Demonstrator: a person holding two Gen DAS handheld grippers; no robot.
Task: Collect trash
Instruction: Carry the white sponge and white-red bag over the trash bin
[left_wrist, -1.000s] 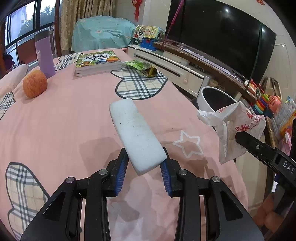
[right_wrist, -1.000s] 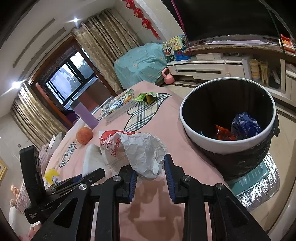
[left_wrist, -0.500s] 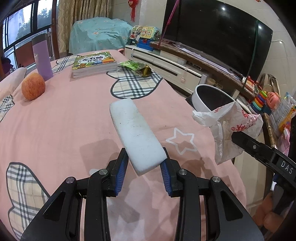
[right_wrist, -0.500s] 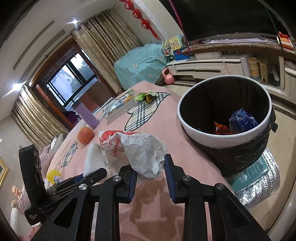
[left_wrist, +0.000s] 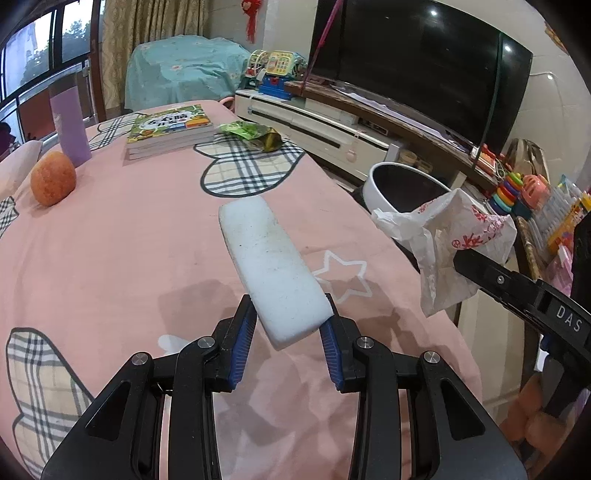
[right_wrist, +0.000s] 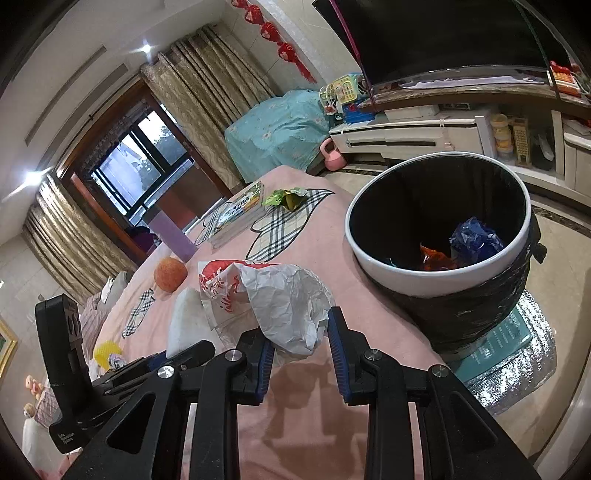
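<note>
My left gripper (left_wrist: 288, 332) is shut on the near end of a long white foam block (left_wrist: 269, 262), which sticks out above the pink table. My right gripper (right_wrist: 300, 339) is shut on a crumpled white bag with red print (right_wrist: 269, 291), held over the table's edge; the same bag (left_wrist: 450, 240) shows at the right in the left wrist view. A bin with a white rim and black liner (right_wrist: 443, 236) stands just beyond the table edge, with blue and orange wrappers inside. A green snack wrapper (left_wrist: 255, 134) lies on the far side of the table.
On the pink tablecloth (left_wrist: 110, 240) rest an apple (left_wrist: 53, 179), a purple bottle (left_wrist: 70, 125) and stacked books (left_wrist: 170, 127). A TV (left_wrist: 417, 62) on a low white cabinet stands behind the bin. Toys crowd the right side. A yellow item (right_wrist: 107, 350) lies near the left gripper.
The bin has drawn a little nearer and lower in the right wrist view. Both grips are unchanged.
</note>
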